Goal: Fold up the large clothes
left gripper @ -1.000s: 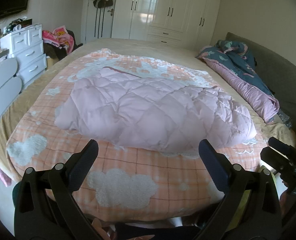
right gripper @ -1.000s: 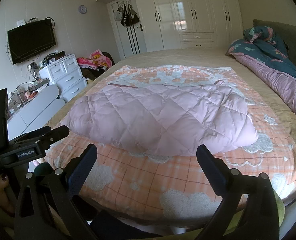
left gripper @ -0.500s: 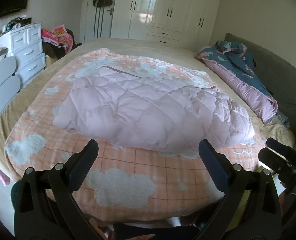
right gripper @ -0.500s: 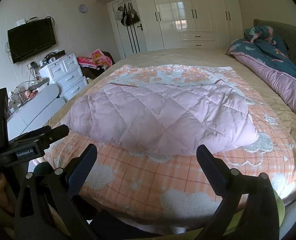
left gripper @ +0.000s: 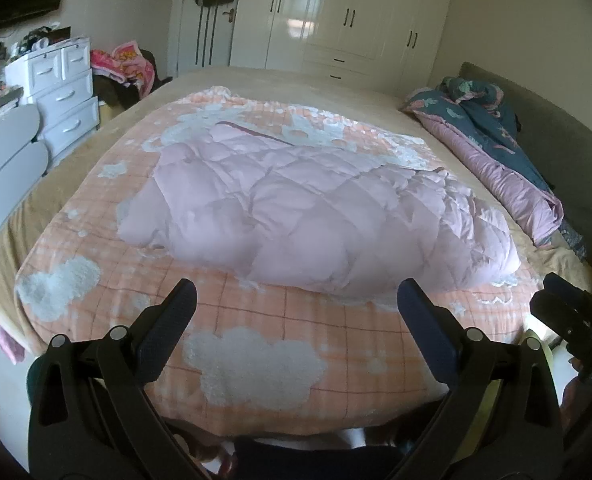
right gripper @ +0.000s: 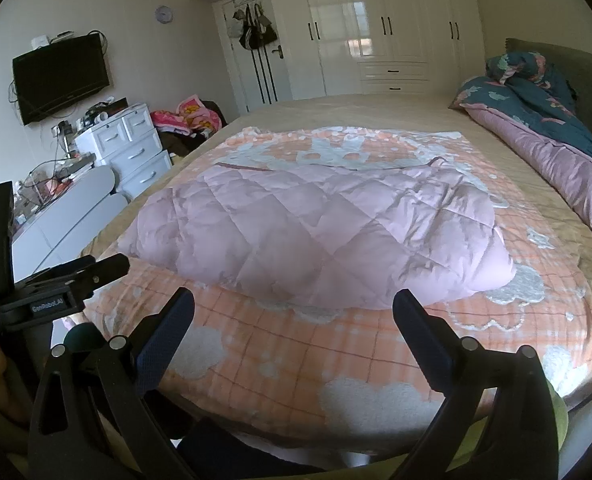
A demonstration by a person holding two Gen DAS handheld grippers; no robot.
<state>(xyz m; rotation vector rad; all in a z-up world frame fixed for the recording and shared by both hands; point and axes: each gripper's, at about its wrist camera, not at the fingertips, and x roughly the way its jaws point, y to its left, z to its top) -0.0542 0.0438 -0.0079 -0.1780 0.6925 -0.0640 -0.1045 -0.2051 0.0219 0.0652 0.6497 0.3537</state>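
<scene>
Item: my left gripper [left gripper: 296, 300]. Jaws spread wide, nothing between them. Held above the near edge of the bed, short of the garment.

Item: my right gripper [right gripper: 293, 306]. Jaws equally wide, likewise empty. It hangs beside the left one, over the same near edge.

Item: pink quilted coat [right gripper: 316, 236]. Lies across the middle of the orange checked blanket [left gripper: 255, 332], puffy and bunched, with a dark trim line showing along its far side. Its near hem runs just beyond both sets of jaws; neither touches it. Whether it is already folded once I cannot tell; it looks doubled over at the right end.

Item: rolled blue-and-pink duvet [right gripper: 544, 120]. At the headboard side, well apart from the coat.

Item: white drawer unit [left gripper: 59, 92]. Off the bed on the left; not involved.

Step in hand, as I judge it: approach, before any grasp. The next move calls for lowering both grippers to the near hem, one toward each corner, pinching through the thick padding, then lifting evenly so the bulk carries over instead of sliding.
</scene>
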